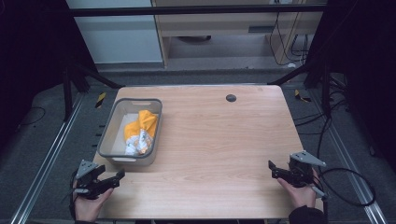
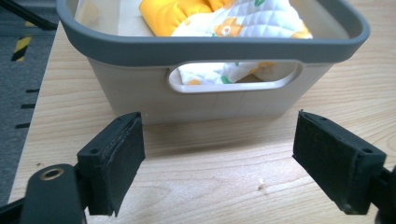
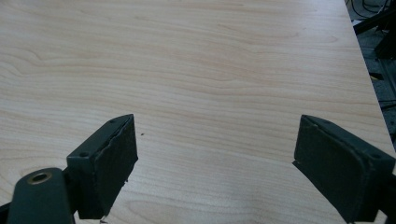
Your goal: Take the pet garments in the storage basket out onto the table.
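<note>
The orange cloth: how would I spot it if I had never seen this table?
Start at the wooden table and look to its left side, where a grey plastic bin stands. The orange cloth lies crumpled inside, against the bin's right wall. It is bright orange with a white printed, quilted side, the one colourful thing here.

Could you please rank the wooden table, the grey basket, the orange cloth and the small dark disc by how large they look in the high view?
1. wooden table
2. grey basket
3. orange cloth, inside the basket
4. small dark disc, near the table's far edge
</note>
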`<state>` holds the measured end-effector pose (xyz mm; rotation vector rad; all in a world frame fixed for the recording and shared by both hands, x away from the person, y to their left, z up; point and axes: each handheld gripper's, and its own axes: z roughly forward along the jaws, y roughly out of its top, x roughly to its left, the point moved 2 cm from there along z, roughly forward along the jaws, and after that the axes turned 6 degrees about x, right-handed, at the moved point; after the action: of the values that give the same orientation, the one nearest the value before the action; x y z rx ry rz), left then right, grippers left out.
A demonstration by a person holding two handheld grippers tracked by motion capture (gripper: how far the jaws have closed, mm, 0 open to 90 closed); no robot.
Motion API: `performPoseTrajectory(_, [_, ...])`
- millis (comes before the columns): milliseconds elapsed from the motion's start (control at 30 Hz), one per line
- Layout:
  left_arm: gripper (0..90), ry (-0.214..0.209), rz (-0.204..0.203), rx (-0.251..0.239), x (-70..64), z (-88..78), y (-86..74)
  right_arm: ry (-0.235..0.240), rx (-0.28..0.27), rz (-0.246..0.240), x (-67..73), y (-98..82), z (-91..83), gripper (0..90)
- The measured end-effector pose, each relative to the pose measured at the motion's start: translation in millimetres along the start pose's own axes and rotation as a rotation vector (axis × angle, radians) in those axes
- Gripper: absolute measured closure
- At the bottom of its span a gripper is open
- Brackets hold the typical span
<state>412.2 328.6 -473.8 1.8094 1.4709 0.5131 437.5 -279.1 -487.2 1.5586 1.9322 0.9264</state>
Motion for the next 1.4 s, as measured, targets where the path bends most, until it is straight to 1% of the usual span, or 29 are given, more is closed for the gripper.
performPoseTrajectory(100, [16.2,-0.008,-0.005,-0.008,-0.6,-1.9,1.3,-0.013,0.002,-0.011,0.3,-0.4,1.2,12.2])
performPoseTrajectory(133, [16.4,-0.012,-0.004,-0.014,-1.0,-3.1,2.2,-0.01,0.004,-0.009,0.9,-0.5,1.3,12.2])
performPoseTrajectory(267, [16.7,-0.011,0.019,-0.028,-3.8,-8.0,5.6,-0.015,0.001,-0.018,1.2,-0.7,2.1,12.3])
performPoseTrajectory(433, [16.7,-0.017,0.017,-0.043,-3.9,-12.4,9.1,-0.01,0.001,-0.023,2.0,-0.9,3.3,12.3])
performPoseTrajectory(467, [16.7,-0.034,0.01,-0.051,-3.8,-15.0,11.3,-0.008,0.001,-0.022,2.6,-1.2,3.3,12.2])
performPoseTrajectory(567, [16.7,-0.035,0.013,-0.062,-4.3,-16.8,13.2,-0.004,0.001,-0.02,3.5,-1.4,3.7,12.0])
performPoseTrajectory(633, [16.7,-0.036,0.019,-0.062,-4.8,-17.5,14.6,-0.008,0.0,-0.032,3.6,-1.6,4.8,12.0])
performPoseTrajectory(900, [16.7,-0.045,0.031,-0.075,-7.2,-22.1,23.1,-0.009,0.004,-0.034,4.9,-2.3,5.6,12.0])
performPoseTrajectory(967, [16.8,-0.043,0.036,-0.075,-7.8,-22.7,24.8,-0.005,0.001,-0.027,5.1,-2.3,5.3,12.1])
performPoseTrajectory(1100, [17.6,-0.042,0.051,-0.066,-10.8,-21.5,27.6,-0.008,0.004,-0.034,5.8,-2.5,5.3,12.3])
performPoseTrajectory(1267, [17.7,-0.043,0.068,-0.073,-14.3,-22.3,33.3,-0.009,0.003,-0.034,5.5,-2.4,6.1,12.6])
performPoseTrajectory(1400, [17.8,-0.045,0.067,-0.068,-14.7,-22.1,36.9,-0.005,0.002,-0.033,6.6,-3.2,5.5,13.0])
